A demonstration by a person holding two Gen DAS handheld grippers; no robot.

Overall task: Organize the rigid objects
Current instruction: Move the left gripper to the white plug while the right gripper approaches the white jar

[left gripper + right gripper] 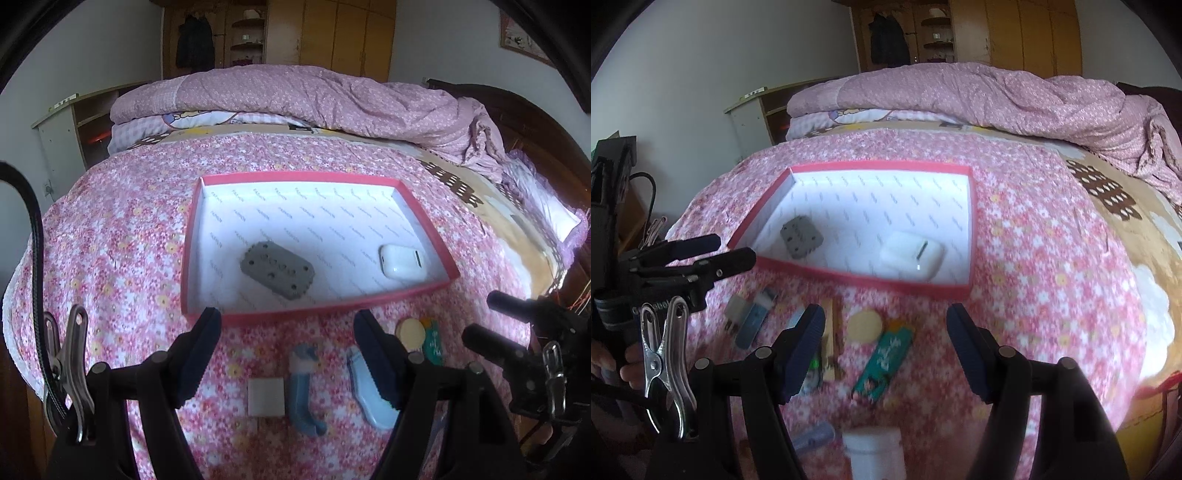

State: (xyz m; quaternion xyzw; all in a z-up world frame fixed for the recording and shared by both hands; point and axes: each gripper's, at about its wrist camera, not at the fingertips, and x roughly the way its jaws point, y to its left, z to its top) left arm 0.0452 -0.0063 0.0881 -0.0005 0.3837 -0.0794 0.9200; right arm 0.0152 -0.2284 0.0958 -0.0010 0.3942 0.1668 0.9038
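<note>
While hovering over the floral bed (pixel 122 229), both claws wide and empty: left gripper (pixel 288 354), right gripper (pixel 886 350). Inside the red-rimmed box (pixel 314 177): grey block (pixel 277 270) near its left wall, white earbud case (pixel 402 260) at its near right corner. Along the box's near edge, on the bedspread: blue figurine (pixel 304 387), white square (pixel 266 397), round yellow disc (pixel 865 326), green card (pixel 884 363).

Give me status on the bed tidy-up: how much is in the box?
Done: gray block and white earbud case lie in the red box. In hand: nothing; left gripper and right gripper are open and empty. Left on the bedspread: white square, blue figurine, round disc, green card, a few more.
</note>
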